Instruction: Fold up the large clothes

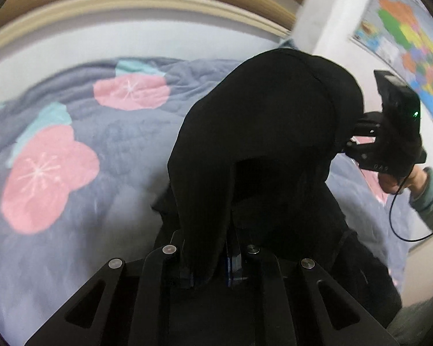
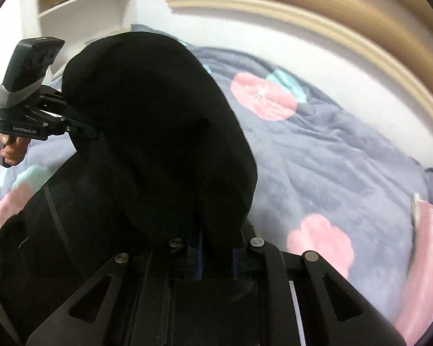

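Both the left gripper point(image 1: 207, 274), marked "GenRobot.AI", and the right gripper point(image 2: 215, 262) pinch the black garment point(image 1: 274, 121), apparently lifted above the floral quilt point(image 1: 101, 173).

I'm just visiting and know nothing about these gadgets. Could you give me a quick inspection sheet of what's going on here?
Surface: bed with grey flowered quilt.
Job's things: black garment lifted, arched between both grippers.
Clutter: pink item at the quilt's edge.
Grippers: left gripper and right gripper, jaws shut on the garment.
Cables: black cable hanging below the right gripper.
Surroundings: headboard, wall map, shelf.
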Available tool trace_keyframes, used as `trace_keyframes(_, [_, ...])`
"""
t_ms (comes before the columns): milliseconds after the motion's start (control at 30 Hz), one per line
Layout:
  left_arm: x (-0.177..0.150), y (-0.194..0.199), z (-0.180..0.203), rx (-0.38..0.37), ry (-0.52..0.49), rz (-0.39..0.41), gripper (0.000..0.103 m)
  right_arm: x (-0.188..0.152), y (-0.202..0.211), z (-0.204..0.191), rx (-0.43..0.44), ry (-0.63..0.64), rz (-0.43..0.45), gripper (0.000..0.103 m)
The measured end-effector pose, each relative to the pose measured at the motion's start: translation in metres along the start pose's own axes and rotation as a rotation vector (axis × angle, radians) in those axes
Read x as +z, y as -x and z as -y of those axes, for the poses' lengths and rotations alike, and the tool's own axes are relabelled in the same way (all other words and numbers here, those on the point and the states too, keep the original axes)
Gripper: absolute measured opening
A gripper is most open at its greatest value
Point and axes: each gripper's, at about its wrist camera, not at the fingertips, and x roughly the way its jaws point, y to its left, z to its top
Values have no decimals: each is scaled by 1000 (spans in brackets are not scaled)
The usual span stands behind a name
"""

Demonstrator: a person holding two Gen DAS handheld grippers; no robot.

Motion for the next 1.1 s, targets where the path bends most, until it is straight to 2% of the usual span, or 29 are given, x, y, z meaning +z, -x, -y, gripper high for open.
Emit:
trace_keyframes(100, [-35,29,39,40,-36,0,14,-32,33,-37,-52,37,-9,15])
trace_keyframes(167, [-57,35,50,40,-20,-18,14,-60,42,-61,-66,45,-44,15])
trace_keyframes(267, [-107,29,57,49,38,-95,18,-103,33,-89,-56,26,-121,15])
trace_keyframes(367, [-162,6,55,50,113,-208,18,-138,12,-108,-49,12,-204,15])
trace_keyframes(467, [-184,17,58,70,169,-199,18,-157,9,-115,-55,-27,-255,17])
trace_keyframes(533, [-184,40,59,91,190,-182,18,-159,21,-112,-55,-48,-260,32])
trace_keyframes(600, [-183,57,58,104,198,-187,19,-160,42,-103,-63,-71,-246,42])
trace_keyframes(667, [-182,81,52,138,209,-181,19,-165,68,-91,-99,-79,-232,44])
trace_keyframes(733, [-176,108,49,148,230,-139,19,-158,89,-80,-117,-106,-214,44])
trace_keyframes(867, [-135,149,62,107,228,14,19,-118,123,-66,-50,-211,-86,48])
trace_keyframes(933, [-105,150,71,26,232,94,24,-91,126,-67,11,-264,-19,49])
trace_keyframes(967, [-97,145,76,8,239,105,28,-84,124,-72,31,-280,-10,50])
trace_keyframes(1000, [-89,135,79,-11,251,102,35,-74,114,-74,71,-305,-10,49])
trace_keyframes(1100, [-86,86,87,-43,255,20,35,-74,74,-97,122,-361,-71,49])
